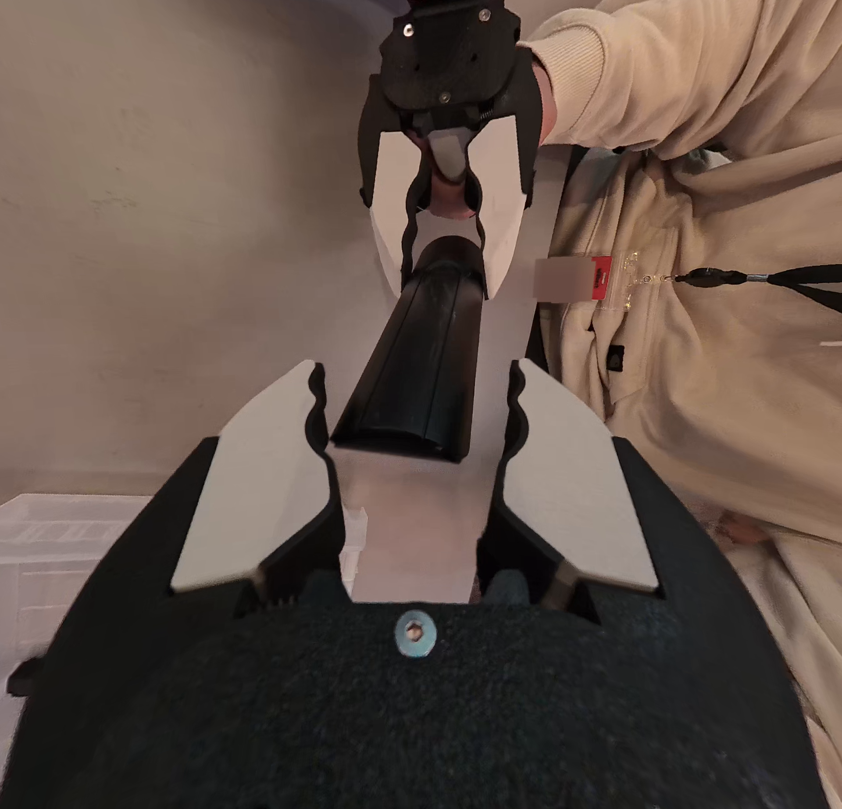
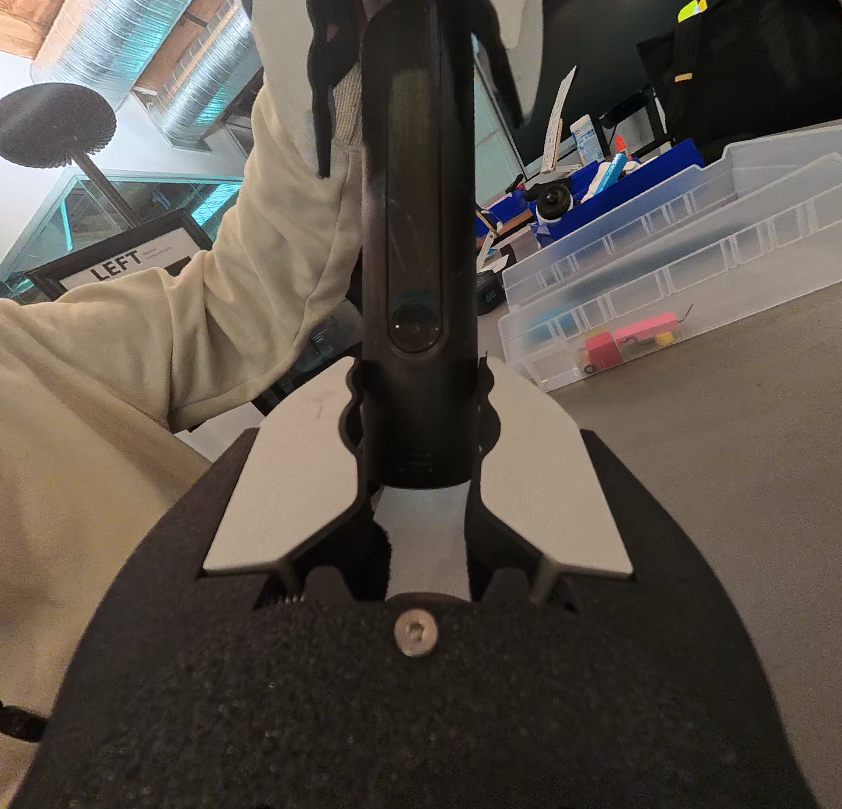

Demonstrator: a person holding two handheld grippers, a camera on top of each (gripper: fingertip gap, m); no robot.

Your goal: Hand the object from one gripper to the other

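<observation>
Nearest the lens in the right wrist view, the right gripper pinched the round end of a long black vacuum nozzle between its white fingers. Opposite, the left gripper had its fingers spread, the nozzle's flat mouth lying between their tips without touching either.

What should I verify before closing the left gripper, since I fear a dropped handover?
1. Right gripper shut on the black cylindrical device: ok.
2. Left gripper open to receive: ok.
3. Device's free end lies between the left gripper's fingers: ok.
4. Left fingers touching the device: not ok, gaps on both sides.
5. Device centred between them: cannot tell.
</observation>
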